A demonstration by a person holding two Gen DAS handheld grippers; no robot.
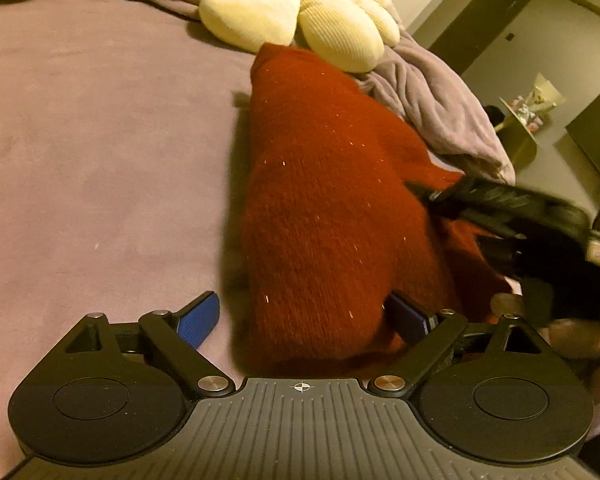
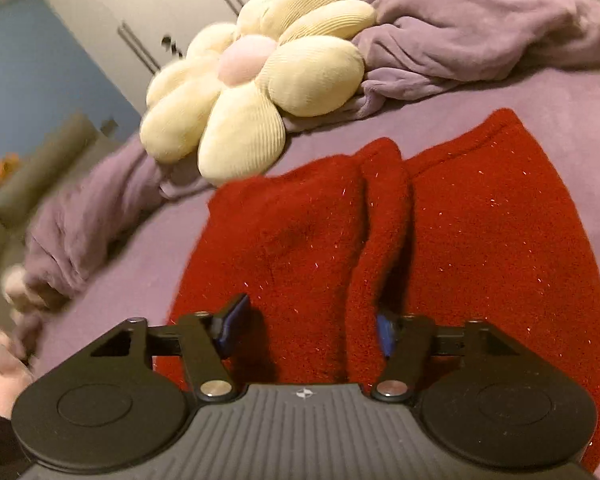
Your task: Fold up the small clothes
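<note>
Red sweater (image 2: 440, 248) on bed (image 1: 100, 140), both tongs spread apart

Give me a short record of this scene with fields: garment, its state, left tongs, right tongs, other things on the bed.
garment: red fuzzy knitted garment with sparkly threads
state: partly folded, with a lengthwise ridge down the middle
left tongs: open, straddling a raised fold
right tongs: open, over the near edge
surface: purple bed sheet
other: cream flower-shaped plush cushion; crumpled purple blanket behind it
</note>
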